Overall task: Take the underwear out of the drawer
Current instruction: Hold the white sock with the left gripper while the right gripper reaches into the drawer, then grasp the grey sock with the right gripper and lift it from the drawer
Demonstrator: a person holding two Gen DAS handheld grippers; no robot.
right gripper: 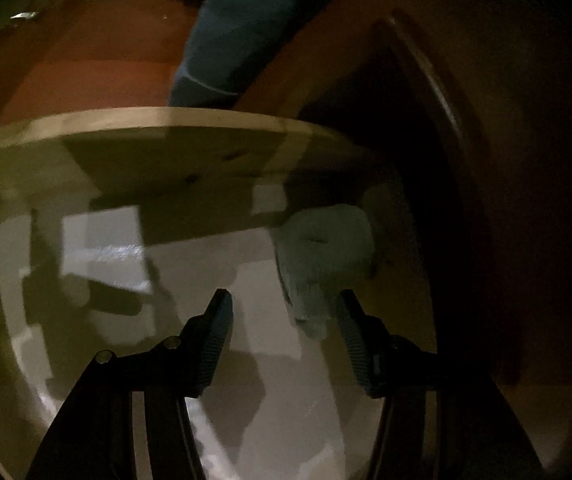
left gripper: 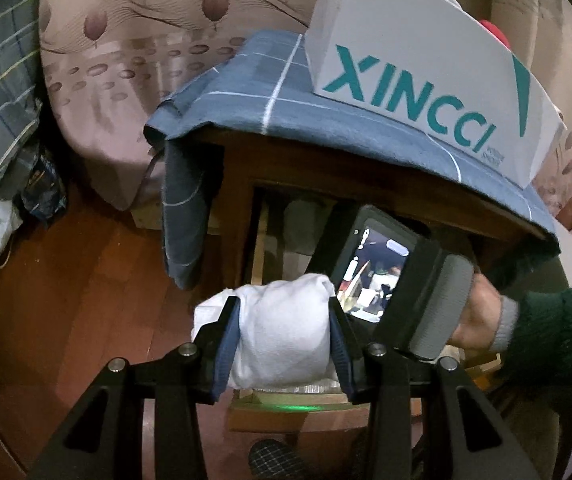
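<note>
- Left gripper (left gripper: 284, 338): fingers clamped on a white underwear roll (left gripper: 286, 332), one pad on each side, roll's long axis across the gap. It hangs clear of the drawer, over the wooden floor (left gripper: 86, 280) in front of the nightstand (left gripper: 238, 184).
- Nightstand top carries a blue checked cloth (left gripper: 326, 120) and a white box (left gripper: 426, 76); neither matters to the move.
- Right gripper (right gripper: 284, 320): fingers apart, nothing pressed between them, inside the open drawer (right gripper: 126, 120).
- Key relation: a second roll (right gripper: 326, 252) lies ahead and to the right of the right gripper's gap, its near end just beside the right-hand finger (right gripper: 356, 344), not centred between the pads. Its long axis seems to run away from the fingers toward the drawer's back corner; the view is dark, so I'm not sure.
- Judgement: the right hand is nearer; it needs a shift right and forward before closing, or the pad just nudges the roll.
- Drawer contents: pale liner (right gripper: 270, 400) on the bottom, that one roll at the right; nothing else I can make out.
</note>
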